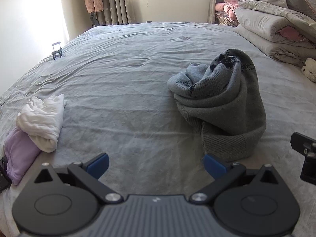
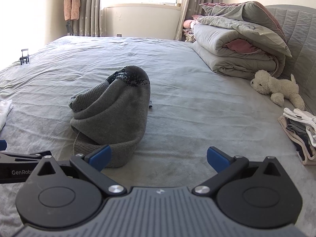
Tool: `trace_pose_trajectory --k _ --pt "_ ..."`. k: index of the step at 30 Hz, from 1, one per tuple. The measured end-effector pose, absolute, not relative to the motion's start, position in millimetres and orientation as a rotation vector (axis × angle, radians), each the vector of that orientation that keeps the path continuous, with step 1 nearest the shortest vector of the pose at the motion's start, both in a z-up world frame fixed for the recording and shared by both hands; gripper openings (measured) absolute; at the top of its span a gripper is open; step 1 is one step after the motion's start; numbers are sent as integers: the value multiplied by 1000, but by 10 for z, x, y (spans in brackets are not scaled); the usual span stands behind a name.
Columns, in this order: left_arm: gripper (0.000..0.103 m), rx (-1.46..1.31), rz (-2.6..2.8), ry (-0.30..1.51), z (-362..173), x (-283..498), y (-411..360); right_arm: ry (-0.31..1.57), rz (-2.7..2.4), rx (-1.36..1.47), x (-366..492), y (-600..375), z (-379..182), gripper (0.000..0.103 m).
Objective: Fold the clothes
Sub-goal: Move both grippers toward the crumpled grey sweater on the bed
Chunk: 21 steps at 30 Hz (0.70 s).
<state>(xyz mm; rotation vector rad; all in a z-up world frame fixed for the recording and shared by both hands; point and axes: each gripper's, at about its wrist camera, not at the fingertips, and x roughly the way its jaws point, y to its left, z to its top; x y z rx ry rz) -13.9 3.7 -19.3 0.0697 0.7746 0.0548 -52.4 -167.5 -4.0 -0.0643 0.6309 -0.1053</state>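
A grey knitted sweater [image 1: 223, 106] with a dark pattern lies bunched in a heap on the grey bed sheet [image 1: 122, 75]. It also shows in the right wrist view [image 2: 116, 116]. My left gripper [image 1: 156, 166] is open and empty, just short of the sweater's ribbed hem, which lies ahead to its right. My right gripper [image 2: 159, 159] is open and empty, with its left fingertip [image 2: 100, 156] in front of the sweater's hem. A crumpled white garment [image 1: 43, 122] and a lilac one [image 1: 17, 156] lie at the left.
Folded grey and pink quilts [image 2: 237, 47] are stacked at the bed's far right. A white plush dog [image 2: 276, 86] lies beside them. A stack of folded clothes [image 2: 298, 134] sits at the right edge. A small black stand [image 1: 56, 50] stands at the far left.
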Motion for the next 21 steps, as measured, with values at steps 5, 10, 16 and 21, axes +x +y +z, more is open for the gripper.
trace_pose_trajectory --k 5,10,16,21 --pt "103 87 80 777 -209 -122 35 643 -101 -72 -516 -1656 -67 103" --pt "103 134 107 816 -274 -92 20 735 -111 -69 -441 -1665 -174 103" --pt "103 204 120 862 -359 -87 -41 801 -101 -49 -402 -1687 -250 103" --pt "103 242 114 906 -438 -67 -84 855 -107 -69 -370 -1672 -331 103"
